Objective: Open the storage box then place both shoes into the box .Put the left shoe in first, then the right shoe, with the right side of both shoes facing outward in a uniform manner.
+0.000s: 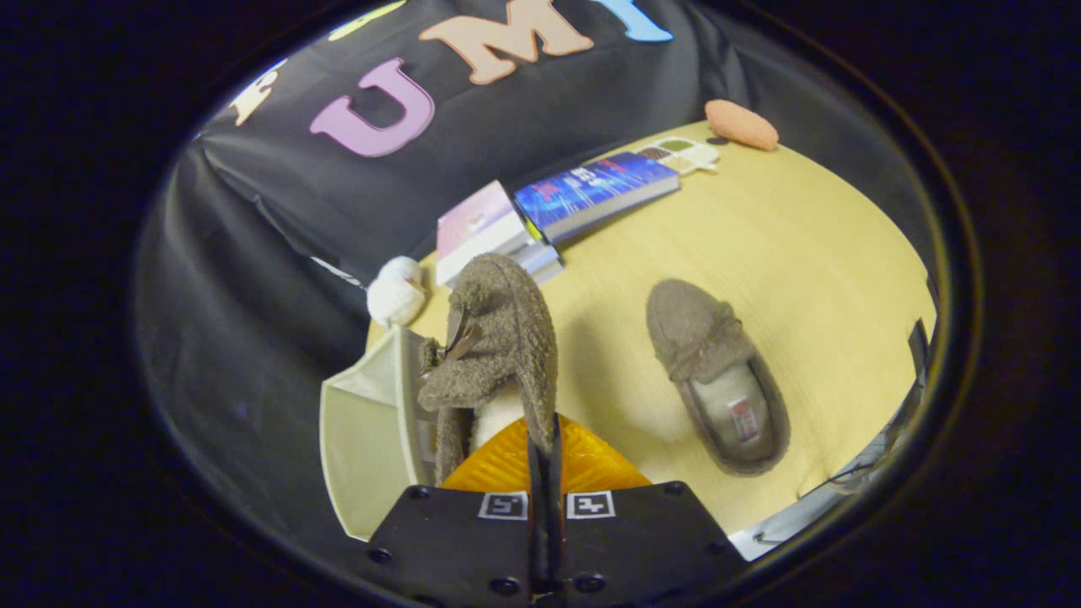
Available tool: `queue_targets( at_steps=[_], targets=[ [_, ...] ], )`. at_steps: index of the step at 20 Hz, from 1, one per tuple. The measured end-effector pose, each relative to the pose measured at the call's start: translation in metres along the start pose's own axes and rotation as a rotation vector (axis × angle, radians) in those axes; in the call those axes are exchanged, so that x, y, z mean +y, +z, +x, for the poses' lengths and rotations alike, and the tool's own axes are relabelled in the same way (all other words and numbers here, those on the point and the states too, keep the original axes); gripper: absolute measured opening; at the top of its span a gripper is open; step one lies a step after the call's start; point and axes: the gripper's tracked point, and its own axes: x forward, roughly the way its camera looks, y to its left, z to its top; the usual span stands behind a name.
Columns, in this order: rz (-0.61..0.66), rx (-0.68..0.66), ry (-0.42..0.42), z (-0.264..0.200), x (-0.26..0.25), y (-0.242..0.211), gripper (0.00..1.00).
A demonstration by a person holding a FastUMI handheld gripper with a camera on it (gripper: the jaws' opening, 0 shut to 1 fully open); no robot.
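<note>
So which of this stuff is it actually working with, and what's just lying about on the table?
Part of the job:
- gripper, shut on the held shoe
- second shoe, lying flat on the table
- storage box, beside the held shoe

Just lying about:
- books
- white plush toy
- orange oval thing
- small card of colour swatches
</note>
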Motion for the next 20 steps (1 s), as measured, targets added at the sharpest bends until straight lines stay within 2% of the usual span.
queue_targets(
  at_steps=[4,8,16,20],
  targets=[
    [-0.029,-0.037,0.104,-0.019,0.063,0.017,0.03],
    [-0.063,0.005,0.175,-0.016,0.111,-0.003,0.03],
    [-0.094,0.159,0.199,0.016,0.15,-0.089,0.03],
    [-0.111,0.199,0.172,0.019,0.154,-0.116,0.03]
  ],
)
